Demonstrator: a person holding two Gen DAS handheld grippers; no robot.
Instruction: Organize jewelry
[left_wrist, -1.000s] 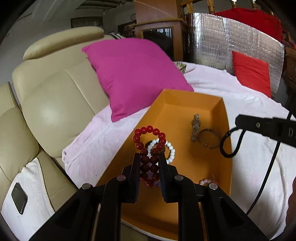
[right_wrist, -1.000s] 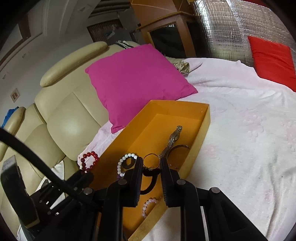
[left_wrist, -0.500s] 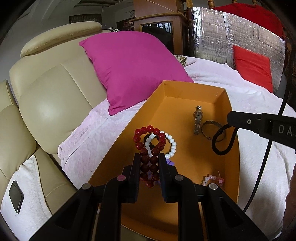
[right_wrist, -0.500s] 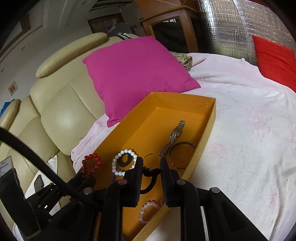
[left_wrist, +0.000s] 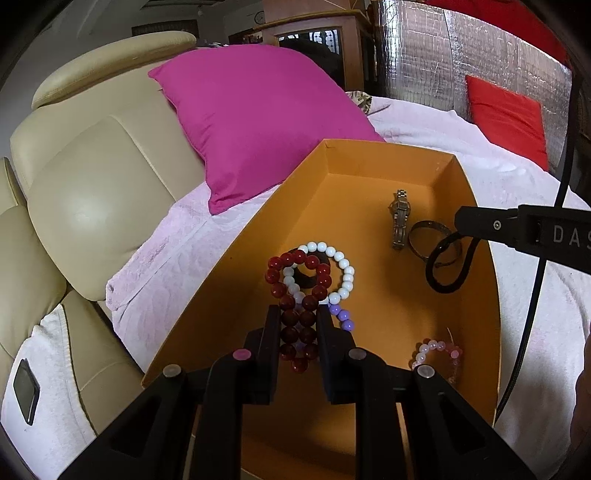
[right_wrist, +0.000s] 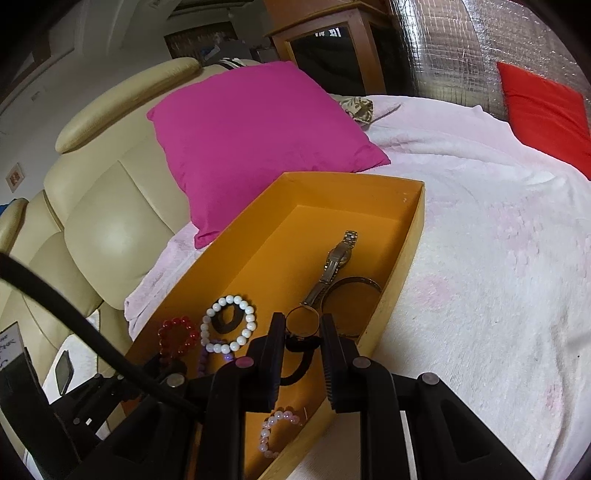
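Pink blanket (right_wrist: 480, 258), orange tray (left_wrist: 480, 280) lengthwise — red bracelet (left_wrist: 299, 295) upright, left fingers (left_wrist: 271, 332) pinching.

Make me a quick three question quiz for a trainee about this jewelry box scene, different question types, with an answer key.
1. True or false: the left tool is shut on the red bead bracelet.
2. Multiple choice: what does the right tool grip? A) the wristwatch B) a black loop C) the white bead bracelet
3. Fill in: the wristwatch lies inside the ____ box.

Key
1. True; the beads sit pinched between its fingers.
2. B; the black loop hangs from it, while the white bead bracelet lies on the box floor.
3. Orange.
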